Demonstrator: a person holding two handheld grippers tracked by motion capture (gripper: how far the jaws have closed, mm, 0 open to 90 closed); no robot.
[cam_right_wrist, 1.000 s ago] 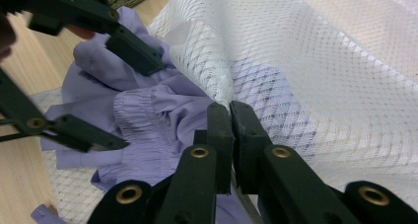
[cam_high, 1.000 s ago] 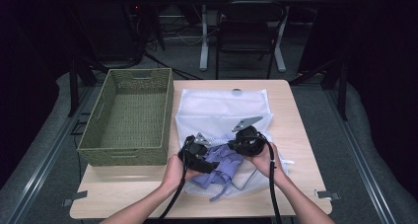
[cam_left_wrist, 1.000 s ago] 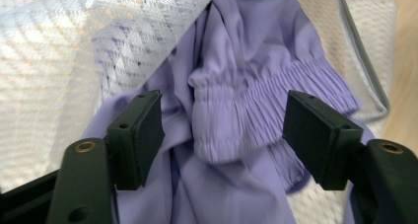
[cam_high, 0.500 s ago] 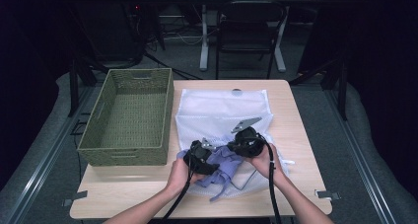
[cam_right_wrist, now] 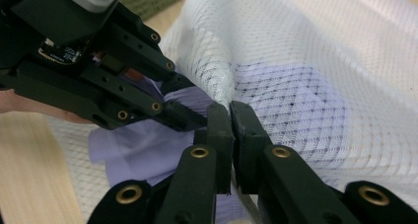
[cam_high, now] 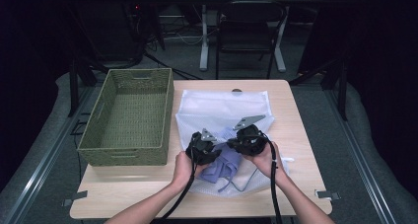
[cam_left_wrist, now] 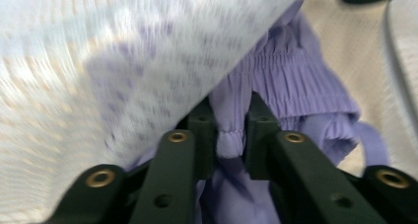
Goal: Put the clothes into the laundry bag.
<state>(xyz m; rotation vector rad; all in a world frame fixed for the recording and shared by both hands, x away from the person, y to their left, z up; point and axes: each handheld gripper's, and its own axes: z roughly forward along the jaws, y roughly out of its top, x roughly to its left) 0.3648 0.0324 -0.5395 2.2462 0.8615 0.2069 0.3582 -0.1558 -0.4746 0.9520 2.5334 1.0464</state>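
Observation:
A white mesh laundry bag (cam_high: pixel 224 110) lies on the table, its near edge lifted. A lilac garment (cam_high: pixel 223 164) is partly inside it and spills toward the front. My left gripper (cam_high: pixel 209 146) is shut on a gathered fold of the lilac garment (cam_left_wrist: pixel 276 81), under the raised mesh (cam_left_wrist: pixel 123 51). My right gripper (cam_high: pixel 235 142) is shut on the rim of the mesh bag (cam_right_wrist: pixel 315 61), holding it up just beside the left gripper (cam_right_wrist: pixel 190 116). The lilac garment (cam_right_wrist: pixel 138 145) shows below and through the netting.
A green woven basket (cam_high: pixel 129 118) stands at the left of the wooden table (cam_high: pixel 296 120), touching the bag's side. A white drawstring (cam_high: pixel 239 184) lies on the table near the front. Chairs and table legs stand beyond the far edge.
Both grippers have moved slightly right and closer together over the bag's mouth. The lilac garment has shifted a little with the left gripper.

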